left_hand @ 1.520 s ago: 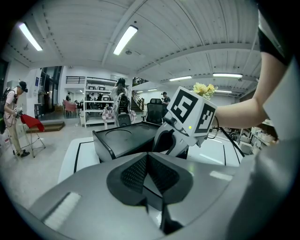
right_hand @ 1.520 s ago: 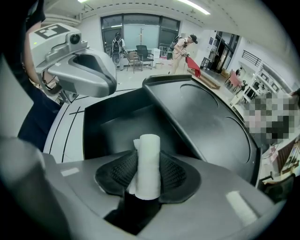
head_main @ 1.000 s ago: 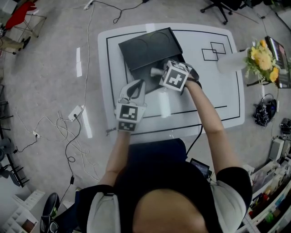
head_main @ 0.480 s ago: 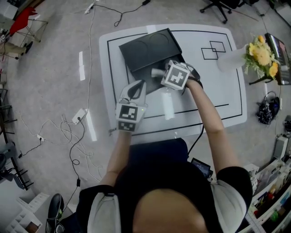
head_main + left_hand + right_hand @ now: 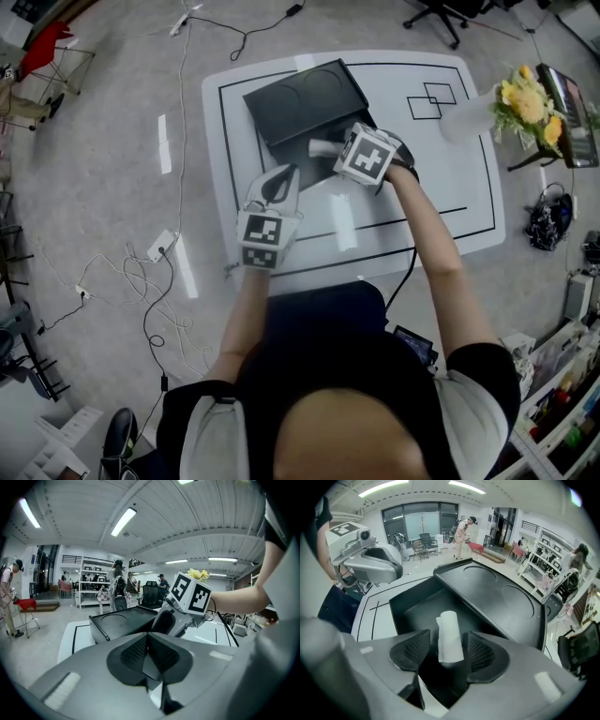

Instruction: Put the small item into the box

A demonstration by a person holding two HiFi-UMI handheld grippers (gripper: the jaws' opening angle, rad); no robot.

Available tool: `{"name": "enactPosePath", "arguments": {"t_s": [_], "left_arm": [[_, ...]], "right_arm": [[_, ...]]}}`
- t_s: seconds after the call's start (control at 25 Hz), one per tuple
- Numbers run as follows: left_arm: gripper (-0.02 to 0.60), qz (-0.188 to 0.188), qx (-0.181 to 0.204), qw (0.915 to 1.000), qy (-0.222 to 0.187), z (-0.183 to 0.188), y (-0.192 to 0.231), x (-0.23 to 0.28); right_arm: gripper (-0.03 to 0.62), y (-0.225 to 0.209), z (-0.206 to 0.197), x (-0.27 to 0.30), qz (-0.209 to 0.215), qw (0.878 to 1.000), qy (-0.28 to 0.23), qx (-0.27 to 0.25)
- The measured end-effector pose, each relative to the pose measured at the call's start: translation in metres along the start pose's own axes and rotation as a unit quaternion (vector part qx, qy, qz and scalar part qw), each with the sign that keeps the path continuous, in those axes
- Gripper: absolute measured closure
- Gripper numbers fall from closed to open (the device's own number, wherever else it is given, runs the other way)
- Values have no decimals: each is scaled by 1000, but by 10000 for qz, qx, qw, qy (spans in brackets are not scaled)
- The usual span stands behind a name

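L gripper is held over the white tabletop, jaws clenched together w/ nothing btwn them. Just beyond it a black box is seen, lid swung open. A small white roll is seen over the box's open tray, btwn the jaws of the R gripper. Those jaws are being opened and gaps are shown at the pads, so the roll is released. Yellow flowers are seen far right.
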State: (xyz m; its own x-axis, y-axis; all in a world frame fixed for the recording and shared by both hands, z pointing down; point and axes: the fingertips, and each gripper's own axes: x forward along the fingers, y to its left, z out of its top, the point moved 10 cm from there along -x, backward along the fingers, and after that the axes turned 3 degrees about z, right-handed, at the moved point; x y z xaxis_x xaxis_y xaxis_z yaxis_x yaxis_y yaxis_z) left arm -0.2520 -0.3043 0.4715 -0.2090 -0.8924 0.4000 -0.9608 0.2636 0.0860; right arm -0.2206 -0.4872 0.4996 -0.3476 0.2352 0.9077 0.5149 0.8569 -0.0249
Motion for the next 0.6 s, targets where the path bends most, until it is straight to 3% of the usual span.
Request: {"name": "enactPosePath", "arguments": {"t_s": [0.32, 0.6], "left_arm": [[571, -87, 23, 9999, 49, 4, -1, -9], [571, -152, 12, 9999, 58, 6, -6, -19]], "right_arm": [[342, 7, -4, -17, -343, 9964, -515, 578], [376, 18, -9, -35, -828, 9845, -1036, 1150]]}}
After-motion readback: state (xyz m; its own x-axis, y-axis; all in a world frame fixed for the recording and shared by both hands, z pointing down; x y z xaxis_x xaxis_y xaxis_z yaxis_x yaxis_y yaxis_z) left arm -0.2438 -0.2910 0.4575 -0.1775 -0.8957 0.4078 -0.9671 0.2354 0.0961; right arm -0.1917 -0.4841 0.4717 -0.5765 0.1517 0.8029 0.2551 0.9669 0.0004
